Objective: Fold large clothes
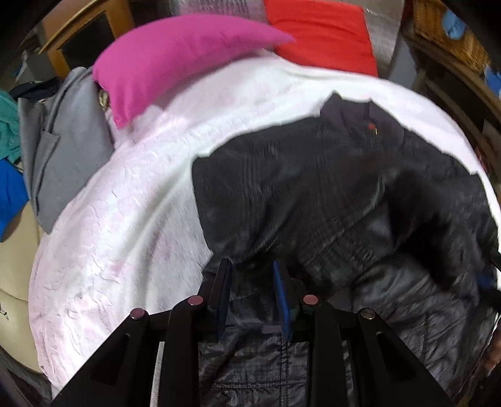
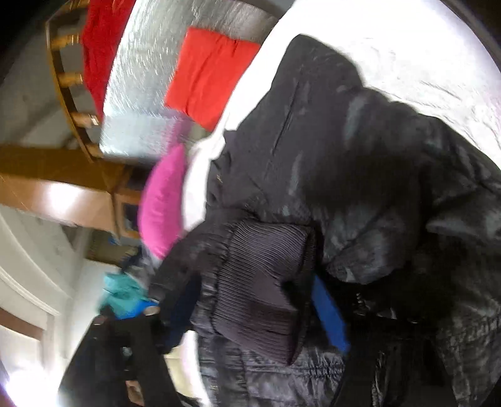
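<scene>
A dark quilted jacket (image 1: 313, 194) lies spread on a white bed cover (image 1: 125, 219). My left gripper (image 1: 252, 291) points down at the jacket's near edge, and its blue-padded fingers (image 1: 281, 294) stand narrow with jacket fabric bunched between them. In the right wrist view the jacket (image 2: 360, 156) is crumpled, and its ribbed sleeve cuff (image 2: 260, 266) fills the gap of my right gripper (image 2: 250, 313). The blue pad (image 2: 328, 313) presses against the cuff's side. Both views are blurred.
A pink pillow (image 1: 175, 59) and a red cushion (image 1: 322, 34) lie at the head of the bed. A grey garment (image 1: 69, 141) and teal cloth (image 1: 7, 128) sit off the left edge. Wooden furniture (image 1: 78, 28) and a wicker basket (image 1: 447, 34) stand behind.
</scene>
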### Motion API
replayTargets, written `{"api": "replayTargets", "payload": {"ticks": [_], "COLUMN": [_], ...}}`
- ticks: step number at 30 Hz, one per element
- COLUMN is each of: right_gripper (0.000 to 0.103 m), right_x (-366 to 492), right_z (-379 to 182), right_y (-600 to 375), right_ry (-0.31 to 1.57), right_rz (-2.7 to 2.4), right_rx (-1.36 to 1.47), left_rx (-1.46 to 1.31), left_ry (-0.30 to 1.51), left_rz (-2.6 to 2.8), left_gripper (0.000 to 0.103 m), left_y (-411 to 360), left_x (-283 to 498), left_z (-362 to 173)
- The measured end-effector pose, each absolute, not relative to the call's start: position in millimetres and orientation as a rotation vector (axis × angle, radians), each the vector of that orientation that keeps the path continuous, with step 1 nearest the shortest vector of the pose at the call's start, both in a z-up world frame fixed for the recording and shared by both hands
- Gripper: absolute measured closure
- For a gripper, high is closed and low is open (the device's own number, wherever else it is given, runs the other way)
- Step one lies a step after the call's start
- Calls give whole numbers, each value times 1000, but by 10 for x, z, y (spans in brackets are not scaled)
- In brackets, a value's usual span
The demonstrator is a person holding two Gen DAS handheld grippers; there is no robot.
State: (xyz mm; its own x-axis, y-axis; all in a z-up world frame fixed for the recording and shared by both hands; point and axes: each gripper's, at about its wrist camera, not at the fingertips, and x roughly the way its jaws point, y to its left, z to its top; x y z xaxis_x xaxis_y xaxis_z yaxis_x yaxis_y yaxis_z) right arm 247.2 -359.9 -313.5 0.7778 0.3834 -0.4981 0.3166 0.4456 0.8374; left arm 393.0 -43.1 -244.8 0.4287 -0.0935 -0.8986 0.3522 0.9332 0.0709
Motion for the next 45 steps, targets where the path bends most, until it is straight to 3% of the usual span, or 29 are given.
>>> {"api": "replayTargets", "payload": {"ticks": [1, 3, 9, 14, 16, 17, 18, 20, 22, 24, 26, 33, 36, 39, 45], "right_gripper": [69, 77, 78, 75, 67, 42, 28, 26, 30, 78, 85, 88, 88, 88, 77], "right_x": [2529, 2602, 2574, 2575, 2601, 2609, 2617, 2641, 2741, 2871, 2887, 2757, 2878, 2991, 2892], "right_z": [-3120, -3060, -2716, -2759, -2834, -2860, -2864, -2834, -2842, -2844, -2711, -2027, -2200, -2567, -2680], "right_y": [-3547, -3468, -3395, -3502, -3544, -3557, -3558, -3495, -3390, -3271, -3199, -3446, -3732, -3904, -3960], "right_ry": [763, 790, 692, 715, 747, 756, 740, 724, 760, 823, 790, 566, 631, 744, 756], "right_rz": [31, 8, -50, -102, -104, -100, -83, -82, -67, -80, -85, -291, -350, -359, -311], "right_rx": [1095, 1037, 854, 817, 834, 846, 854, 815, 752, 664, 585, 346, 367, 416, 503], "left_rx": [270, 277, 246, 266, 283, 293, 302, 324, 350, 376, 394, 436, 429, 412, 374], "left_ry": [1105, 1123, 1123, 1101, 1086, 1078, 1071, 1052, 1032, 1018, 1009, 963, 922, 902, 952], "left_rz": [-287, -291, -294, -298, -300, -303, -305, -310, -314, -315, -317, -345, -371, -364, -338], "left_gripper": [76, 75, 73, 72, 72, 72, 72, 72, 72, 72, 72, 71, 68, 49, 48], "left_y": [-422, -391, -224, -262, -291, -302, -314, -337, -361, -366, -382, -378, -355, -332, -277], "left_x": [3923, 3918, 3945, 3906, 3875, 3860, 3844, 3800, 3754, 3732, 3700, 3616, 3549, 3550, 3652], "left_z": [-2496, -2577, -2635, -2700, -2721, -2731, -2739, -2753, -2759, -2765, -2758, -2665, -2561, -2501, -2571]}}
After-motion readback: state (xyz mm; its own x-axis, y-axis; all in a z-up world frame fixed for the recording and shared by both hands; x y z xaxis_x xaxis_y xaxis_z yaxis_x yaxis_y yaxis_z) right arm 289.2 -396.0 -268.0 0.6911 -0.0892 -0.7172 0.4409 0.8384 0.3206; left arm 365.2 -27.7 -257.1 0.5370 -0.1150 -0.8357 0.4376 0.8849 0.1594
